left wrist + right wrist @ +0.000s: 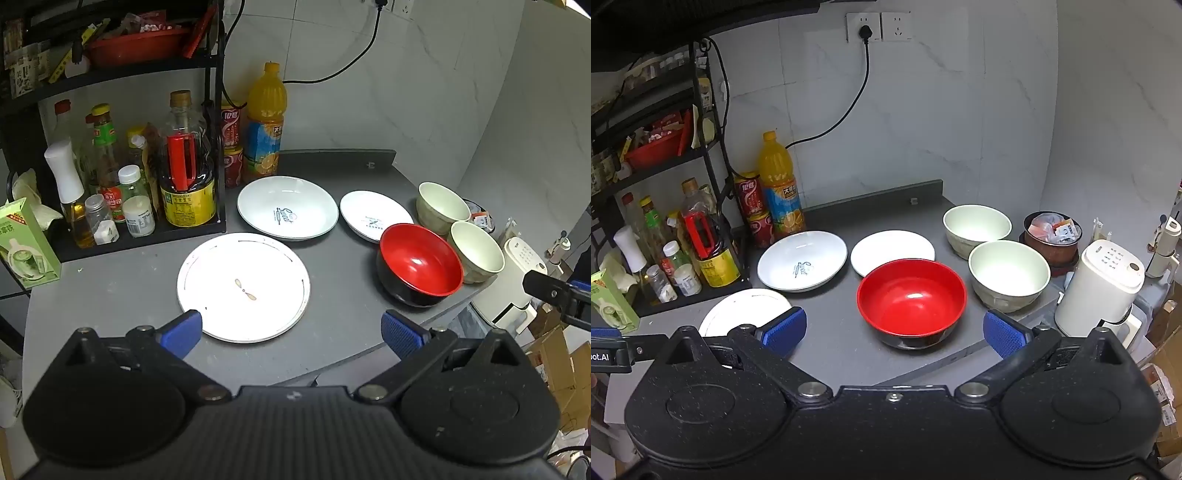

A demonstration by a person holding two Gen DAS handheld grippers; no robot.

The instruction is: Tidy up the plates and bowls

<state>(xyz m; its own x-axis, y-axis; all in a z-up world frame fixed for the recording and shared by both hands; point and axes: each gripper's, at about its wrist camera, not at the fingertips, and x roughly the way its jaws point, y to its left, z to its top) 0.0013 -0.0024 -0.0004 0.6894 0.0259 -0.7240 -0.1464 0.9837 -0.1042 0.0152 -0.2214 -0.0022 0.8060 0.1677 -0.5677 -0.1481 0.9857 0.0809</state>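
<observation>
On the grey counter (pixel 110 288) lie a flat white plate (pixel 243 286) (pixel 742 308), a deep white plate with script lettering (pixel 287 208) (pixel 802 260) and a small white plate (pixel 373 214) (pixel 892 251). To their right stand a red-and-black bowl (pixel 421 264) (pixel 911 297) and two cream bowls (pixel 441 206) (pixel 476 251) (pixel 977 225) (pixel 1008 269). My left gripper (pixel 291 332) hovers open just in front of the flat plate. My right gripper (pixel 894 332) hovers open before the red bowl. Neither holds anything.
A black rack (pixel 122 229) of sauce bottles stands at the left, with an orange juice bottle (pixel 264 122) and red cans (pixel 231 144) beside it. A white kettle (pixel 1100 284) and a brown pot of packets (pixel 1052 232) sit off the counter's right end. Walls close the back.
</observation>
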